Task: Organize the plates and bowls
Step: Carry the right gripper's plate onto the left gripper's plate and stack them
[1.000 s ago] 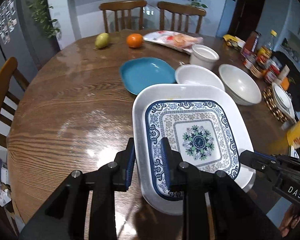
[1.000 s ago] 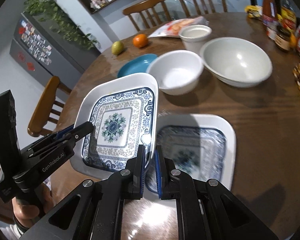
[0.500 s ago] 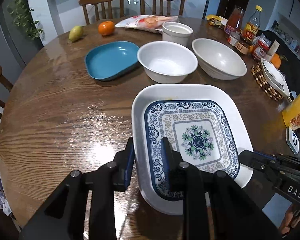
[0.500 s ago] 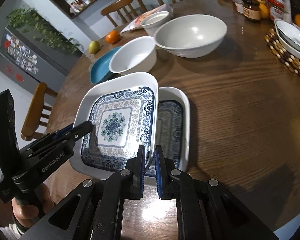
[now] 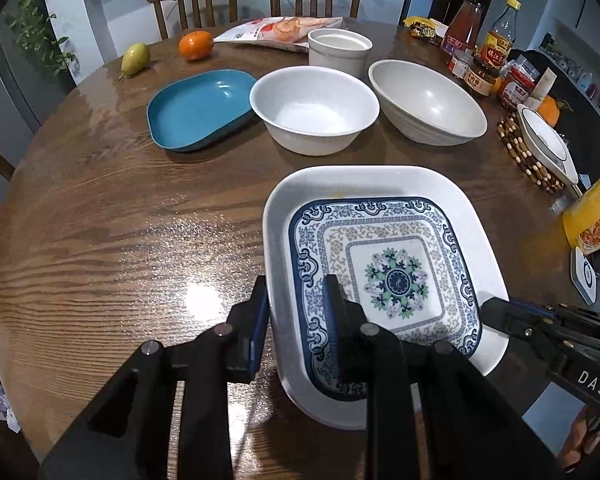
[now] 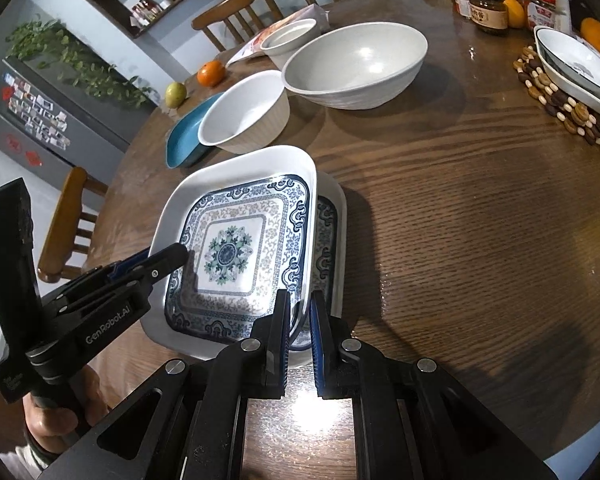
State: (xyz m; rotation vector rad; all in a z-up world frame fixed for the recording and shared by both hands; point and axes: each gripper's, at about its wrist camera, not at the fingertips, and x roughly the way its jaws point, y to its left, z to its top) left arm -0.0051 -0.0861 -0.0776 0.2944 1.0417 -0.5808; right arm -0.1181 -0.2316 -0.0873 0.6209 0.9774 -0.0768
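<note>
A square white plate with a blue pattern is held by both grippers. My left gripper is shut on its left rim, one finger under the rim and one inside. My right gripper is shut on the opposite rim and also shows at the right of the left wrist view. Under the held plate lies a matching plate on the table, with only its right strip showing. The held plate sits just above it, shifted a little left. Whether the two touch I cannot tell.
Beyond the plates stand a blue plate, a white bowl, a larger pale bowl and a small white pot. An orange and a pear lie at the back. Jars and a dish on a beaded trivet crowd the right edge.
Both grippers carried the patterned plate down and across until it covers nearly all of the matching plate, which earlier lay mostly uncovered. Both grips stayed as they were.
</note>
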